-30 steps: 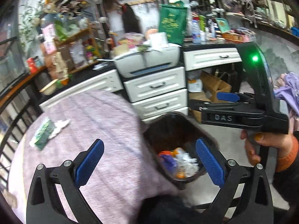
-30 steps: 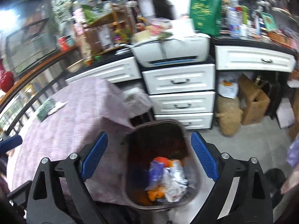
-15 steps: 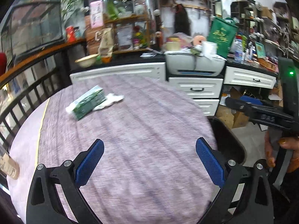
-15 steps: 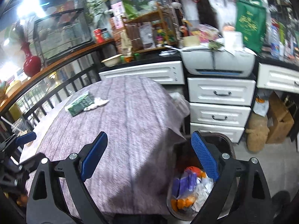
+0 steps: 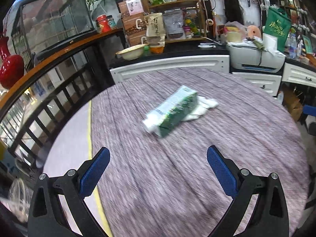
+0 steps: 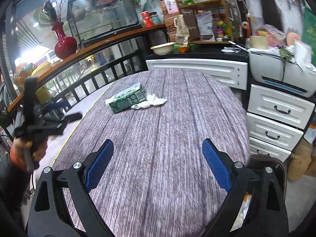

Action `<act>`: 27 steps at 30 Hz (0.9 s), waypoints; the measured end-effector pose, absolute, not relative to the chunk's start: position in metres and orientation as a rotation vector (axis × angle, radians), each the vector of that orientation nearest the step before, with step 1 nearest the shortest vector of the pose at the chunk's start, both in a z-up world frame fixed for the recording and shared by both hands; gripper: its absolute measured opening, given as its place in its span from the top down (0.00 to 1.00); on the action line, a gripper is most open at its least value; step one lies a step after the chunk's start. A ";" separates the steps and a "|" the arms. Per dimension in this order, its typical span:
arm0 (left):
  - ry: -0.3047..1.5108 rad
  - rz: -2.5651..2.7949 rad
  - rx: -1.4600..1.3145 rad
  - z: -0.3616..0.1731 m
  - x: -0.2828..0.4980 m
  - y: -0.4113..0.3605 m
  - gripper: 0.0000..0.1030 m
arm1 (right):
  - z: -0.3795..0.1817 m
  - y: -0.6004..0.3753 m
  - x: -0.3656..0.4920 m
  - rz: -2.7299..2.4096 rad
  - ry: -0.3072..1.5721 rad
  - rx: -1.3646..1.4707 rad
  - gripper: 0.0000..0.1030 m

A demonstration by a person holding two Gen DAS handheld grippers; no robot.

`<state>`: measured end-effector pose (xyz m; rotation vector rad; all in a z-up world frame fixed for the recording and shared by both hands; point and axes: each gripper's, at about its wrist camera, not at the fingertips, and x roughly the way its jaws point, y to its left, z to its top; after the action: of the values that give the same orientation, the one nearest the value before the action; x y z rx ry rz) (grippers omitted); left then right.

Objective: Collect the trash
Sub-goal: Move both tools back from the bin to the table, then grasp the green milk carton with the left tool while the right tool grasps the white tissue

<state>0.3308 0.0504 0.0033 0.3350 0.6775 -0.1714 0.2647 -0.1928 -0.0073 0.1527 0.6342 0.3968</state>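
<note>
Both jaws wide open, empty. Left gripper (image 5: 158, 169) should straddle the green-and-white crushed carton (image 5: 171, 112) across its narrow width, avoiding the crumpled white tissue (image 5: 203, 106); right gripper (image 6: 157, 164) idle.

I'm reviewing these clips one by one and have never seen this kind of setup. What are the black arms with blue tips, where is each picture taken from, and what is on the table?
There is no robot: a person holds a hand-operated tool in each hand, each with a wide-angle camera looking along its two fingers. One picture comes from the left tongs, the other from the right tongs. The blue parts are grip pads. Both tongs are open and hold nothing.

The right view also shows the left tool, gripped by the person's hand.

On the round table with the purple-grey woven cloth lie a green and white carton and a crumpled white tissue touching it. The dark brown trash bin stands beside the table at lower right.
</note>
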 end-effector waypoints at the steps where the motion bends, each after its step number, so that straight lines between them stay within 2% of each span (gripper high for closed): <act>1: 0.693 -0.179 0.342 0.002 0.340 0.053 0.05 | -0.007 -0.190 0.268 0.403 0.635 0.148 0.13; 18: 0.823 -0.357 0.582 -0.036 0.457 0.018 0.06 | -0.022 -0.182 0.310 0.416 0.709 0.078 0.13; 24: 0.831 -0.437 0.545 -0.037 0.467 0.015 0.14 | -0.028 -0.182 0.323 0.409 0.726 0.080 0.13; 27: 0.830 -0.457 0.542 -0.043 0.465 0.013 0.27 | -0.030 -0.179 0.331 0.413 0.735 0.085 0.13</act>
<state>0.4652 0.0132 -0.0425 0.5420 0.8300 -0.4569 0.3307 -0.1785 -0.0303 0.0848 0.7354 0.4129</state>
